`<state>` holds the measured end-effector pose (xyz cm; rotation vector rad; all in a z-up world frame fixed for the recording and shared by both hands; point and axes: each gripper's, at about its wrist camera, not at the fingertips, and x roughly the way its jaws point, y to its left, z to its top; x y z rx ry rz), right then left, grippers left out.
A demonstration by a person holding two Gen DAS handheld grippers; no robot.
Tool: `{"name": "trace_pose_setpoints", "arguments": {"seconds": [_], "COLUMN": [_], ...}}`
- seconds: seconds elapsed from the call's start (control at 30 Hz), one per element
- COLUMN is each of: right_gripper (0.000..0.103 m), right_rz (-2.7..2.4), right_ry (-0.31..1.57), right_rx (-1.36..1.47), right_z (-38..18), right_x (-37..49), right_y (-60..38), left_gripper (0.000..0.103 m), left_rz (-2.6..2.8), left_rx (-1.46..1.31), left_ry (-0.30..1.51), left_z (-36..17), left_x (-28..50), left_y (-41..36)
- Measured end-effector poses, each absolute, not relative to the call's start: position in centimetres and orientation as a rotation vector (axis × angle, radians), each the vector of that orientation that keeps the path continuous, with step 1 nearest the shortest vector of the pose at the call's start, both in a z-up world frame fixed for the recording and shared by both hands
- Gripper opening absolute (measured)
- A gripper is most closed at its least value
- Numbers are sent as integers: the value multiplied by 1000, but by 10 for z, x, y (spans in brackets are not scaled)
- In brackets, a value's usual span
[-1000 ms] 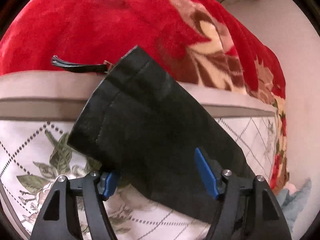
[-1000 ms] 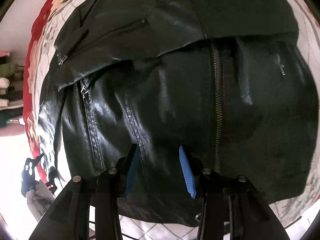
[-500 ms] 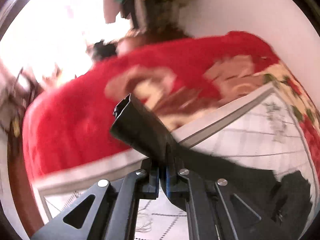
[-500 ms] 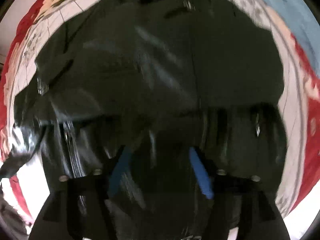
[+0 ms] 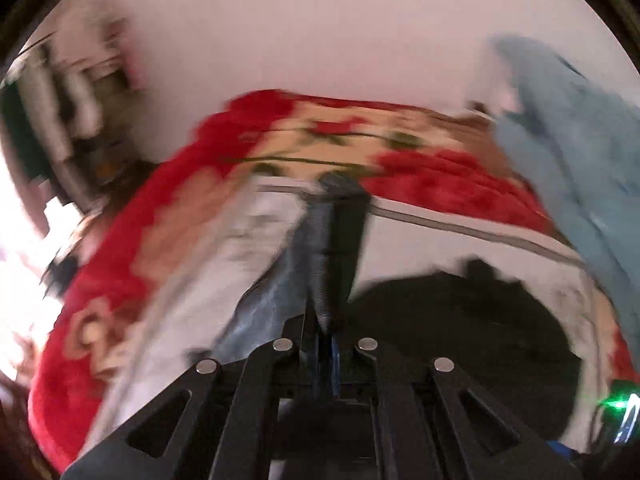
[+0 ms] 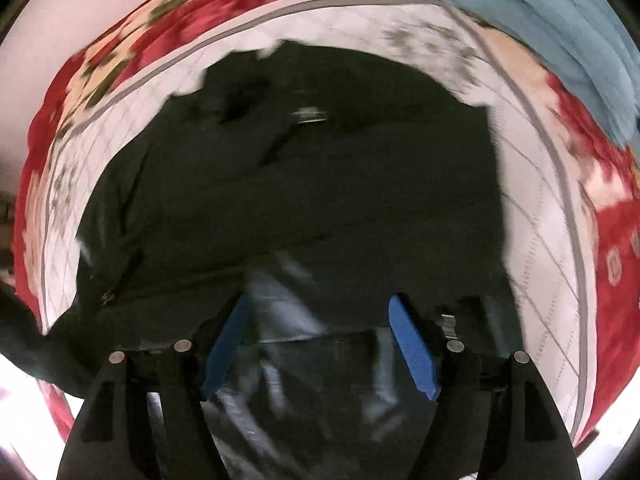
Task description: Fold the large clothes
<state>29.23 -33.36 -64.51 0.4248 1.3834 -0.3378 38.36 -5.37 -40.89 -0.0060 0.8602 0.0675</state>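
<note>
A black leather jacket [image 6: 320, 160] lies spread on the white quilted bed cover [image 6: 532, 240]. My left gripper [image 5: 325, 336] is shut on the jacket's sleeve [image 5: 340, 240], which stands lifted and stretched up from the closed jaws. The jacket's body [image 5: 460, 320] shows dark below and to the right in the left wrist view. My right gripper [image 6: 319, 304] points down over the jacket's near part, open, its blue pads [image 6: 412, 352] wide apart. Shiny leather shows between the pads, and they do not press on it. Both views are blurred by motion.
A red floral blanket [image 5: 132, 280] lies around the bed cover. A light blue cloth [image 5: 568, 160] is heaped at the right, and appears again as blue cloth [image 6: 540, 20] at the top right. Blurred shelves [image 5: 80, 112] stand at the left by a pale wall [image 5: 320, 40].
The left gripper closed on the sleeve, lifted it and swung round so the jacket's body came into view. The right gripper opened wider and rose from the jacket.
</note>
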Motion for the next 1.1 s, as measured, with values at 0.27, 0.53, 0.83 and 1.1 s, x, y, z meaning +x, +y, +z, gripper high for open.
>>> {"name": "trace_pose_setpoints", "arguments": {"seconds": [0.27,0.53,0.83,1.1], "right_gripper": [75,75,75,75], "right_rz": [-494,-505,-373,-214], "right_ry": [1416,1454,1468,1361], "right_rx": [528,611,733,849], "right_z": [-665,-680,-656,-644], "right_x": [235,193,177,240], "right_y": [-432,-480,-511,-503], "left_gripper": [1,8,95,96], "left_rz": [-288,-404,-371,-23], "left_rx": [111,233,81,18], "left_ry": [973,1129,1229,1248], "left_z": [-453,-502,-486,-478], "left_x": [377,355,355,347], "left_y": [-235,-296,-239,-121]}}
